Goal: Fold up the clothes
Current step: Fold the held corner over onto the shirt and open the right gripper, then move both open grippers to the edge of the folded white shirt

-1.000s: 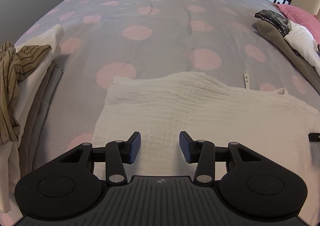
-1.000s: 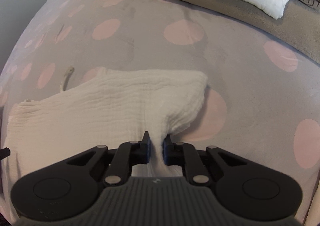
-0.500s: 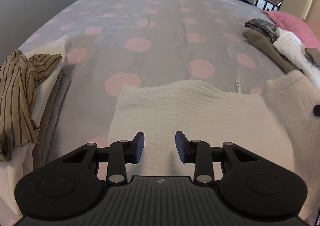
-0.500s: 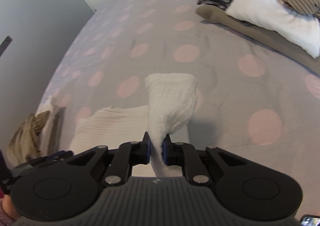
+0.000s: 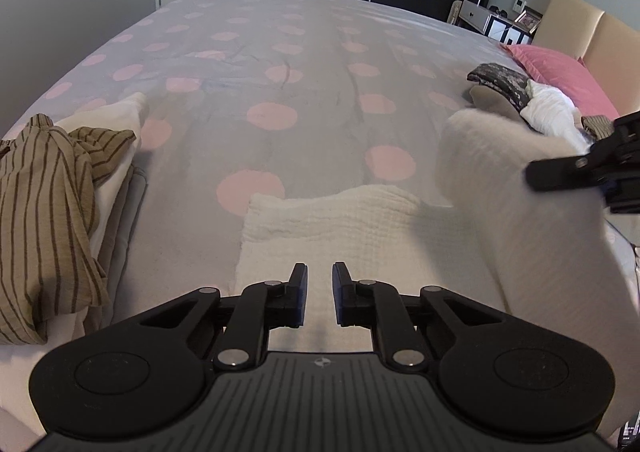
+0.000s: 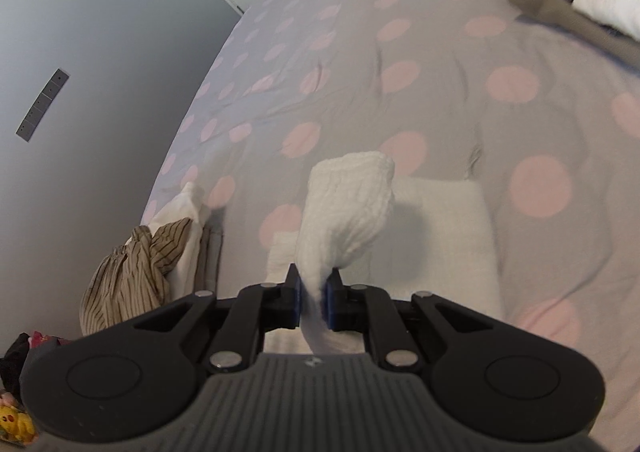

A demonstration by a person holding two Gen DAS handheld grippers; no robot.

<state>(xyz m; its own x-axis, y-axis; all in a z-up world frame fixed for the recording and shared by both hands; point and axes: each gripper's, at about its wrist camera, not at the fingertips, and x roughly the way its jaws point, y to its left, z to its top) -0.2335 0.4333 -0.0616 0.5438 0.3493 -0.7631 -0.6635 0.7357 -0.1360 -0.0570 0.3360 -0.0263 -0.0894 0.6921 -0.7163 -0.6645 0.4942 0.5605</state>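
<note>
Lying on gray bedspread (image 5: 304,63) with pink dots: white crinkled cloth (image 5: 320,228), soft gauze-like weave, part flat, right part lifted into air. Right gripper (image 6: 315,298) pinches raised corner, pads pressed into fabric. Left gripper (image 5: 320,294) hovers over flat near edge, fingers slightly spread, holding nothing. Long axis unclear. Striped brown garment (image 5: 44,203) heaped at left.

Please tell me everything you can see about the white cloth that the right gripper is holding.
The white cloth looks like soft, crinkled cotton. Most of it lies flat on the dotted bedspread. The right gripper pinches one edge and holds it lifted, so that part stands up and curls over. The left gripper hovers above the flat part, open, holding nothing.
</note>
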